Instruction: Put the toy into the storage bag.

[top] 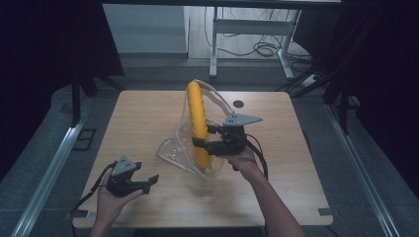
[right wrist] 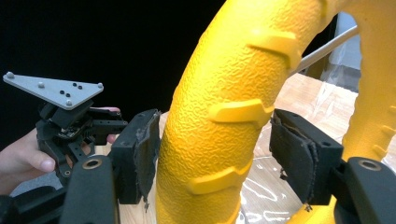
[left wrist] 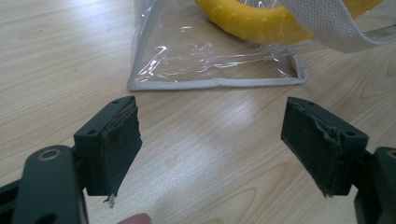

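Jaws of the right hand-held gripper sit on either side of a yellow ring; in the right gripper view one pad touches it and the other stands slightly off, so a firm clamp cannot be confirmed. The ring stands upright inside a clear plastic bag with a white webbing strap, near the middle of the wooden bench. Nearer the person, the left hand-held gripper is held just above the bench, jaws wide apart, facing the bag's base.
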